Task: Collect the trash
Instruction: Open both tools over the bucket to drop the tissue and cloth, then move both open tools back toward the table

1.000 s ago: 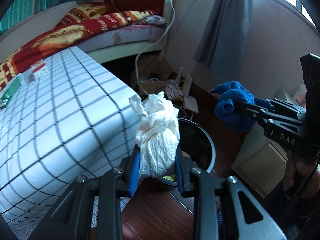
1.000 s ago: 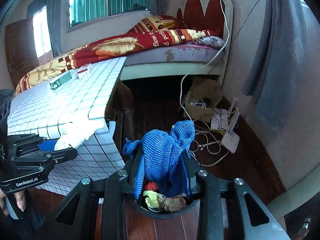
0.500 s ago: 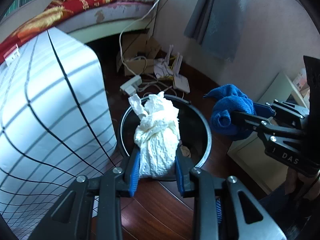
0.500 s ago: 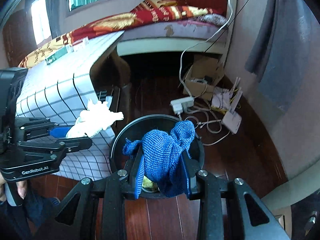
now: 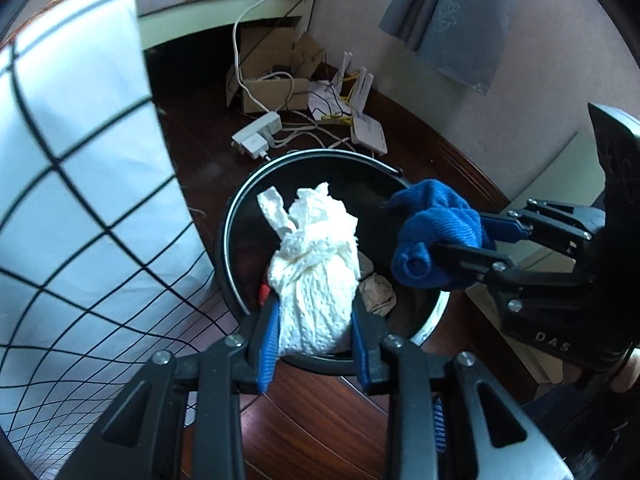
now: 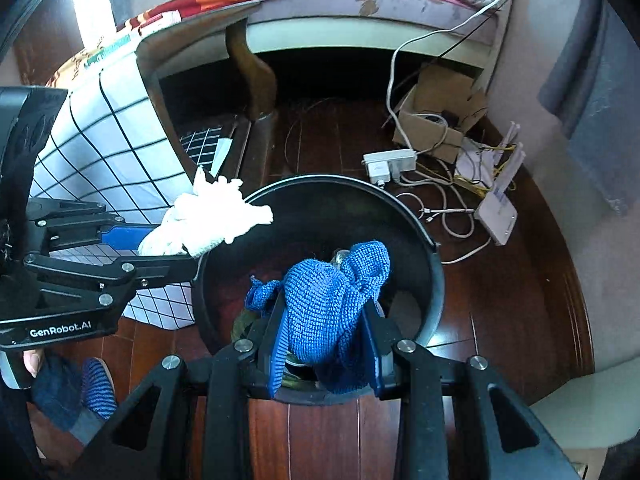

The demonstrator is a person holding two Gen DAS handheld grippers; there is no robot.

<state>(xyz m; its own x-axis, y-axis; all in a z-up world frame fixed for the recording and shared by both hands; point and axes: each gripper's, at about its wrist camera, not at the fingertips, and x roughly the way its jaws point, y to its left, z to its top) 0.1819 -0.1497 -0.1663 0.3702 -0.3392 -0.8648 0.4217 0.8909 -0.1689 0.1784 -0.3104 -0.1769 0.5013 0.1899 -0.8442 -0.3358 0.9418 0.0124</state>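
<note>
Above the black bin [image 6: 434, 276], the left gripper [image 5: 314, 344], marked "GenRobot.AI", clamps a white paper wad [image 5: 316, 280], while the right gripper [image 6: 326, 350], marked "DAS", clamps a blue cloth [image 6: 332, 300].

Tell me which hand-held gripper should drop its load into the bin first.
Right, probably. The right hand-held gripper holds the blue cloth well over the black bin opening; the left hand-held gripper holds the white tissue wad nearer the rim.
</note>
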